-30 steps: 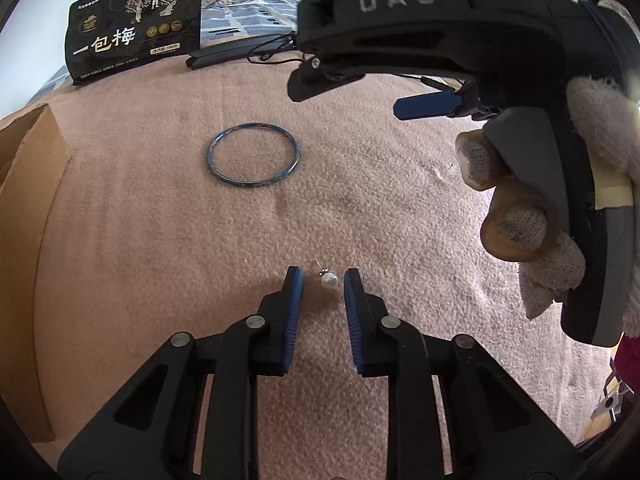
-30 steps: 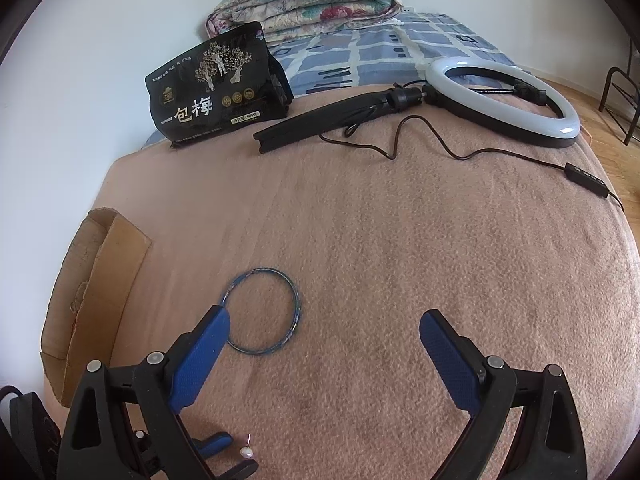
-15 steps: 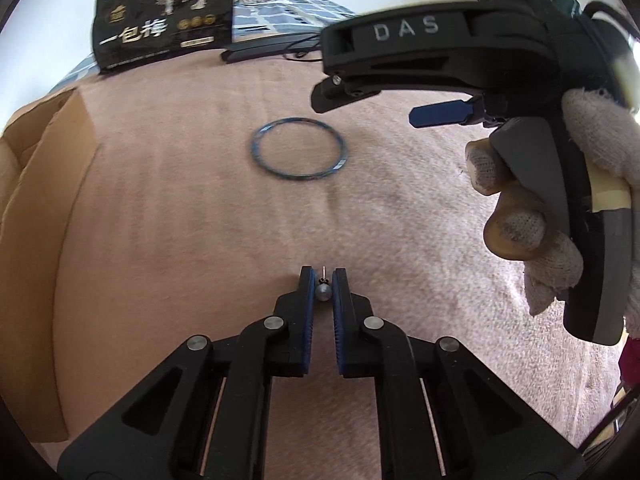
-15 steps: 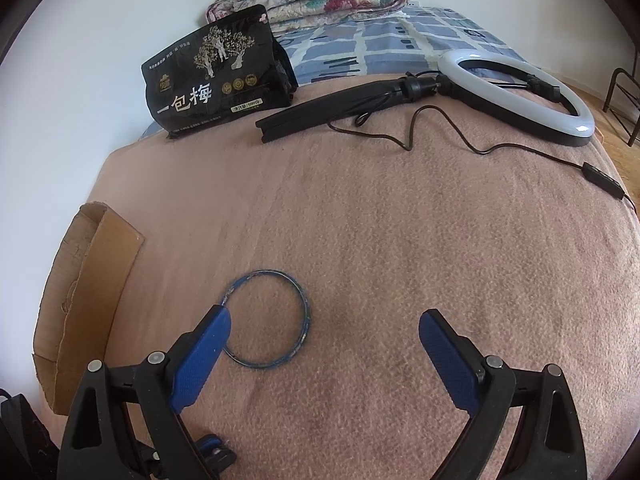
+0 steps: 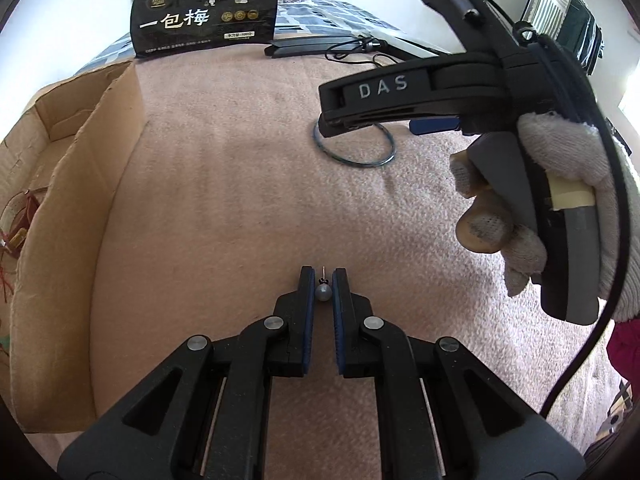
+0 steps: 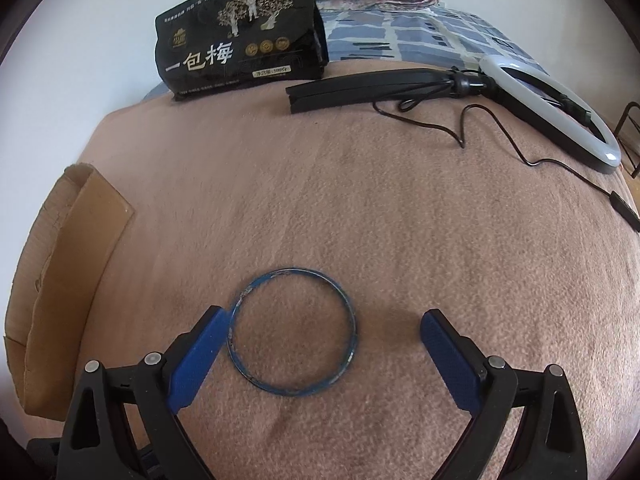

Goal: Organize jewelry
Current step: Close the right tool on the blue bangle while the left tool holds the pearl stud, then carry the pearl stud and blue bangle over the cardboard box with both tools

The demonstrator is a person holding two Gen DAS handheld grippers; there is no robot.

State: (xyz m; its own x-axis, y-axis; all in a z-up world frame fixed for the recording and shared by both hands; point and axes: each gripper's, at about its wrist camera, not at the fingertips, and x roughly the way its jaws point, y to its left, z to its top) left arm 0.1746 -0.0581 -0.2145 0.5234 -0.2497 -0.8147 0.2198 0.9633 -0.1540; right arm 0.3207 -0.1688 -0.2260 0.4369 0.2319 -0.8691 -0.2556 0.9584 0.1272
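Where a second ago its blue pads stood apart around the pearl stud earring (image 5: 323, 292), the left tool (image 5: 323, 280) has since clamped on it. On the pink blanket (image 6: 400, 220), one cardboard box (image 5: 80, 208) has swung closer at nine o'clock. The right tool (image 6: 320, 332), fingers wide apart, has advanced over one blue bangle (image 6: 291, 330), its left pad beside the rim. One black snack bag (image 6: 240, 48) sits at twelve o'clock, one ring light (image 6: 560, 108) at two.
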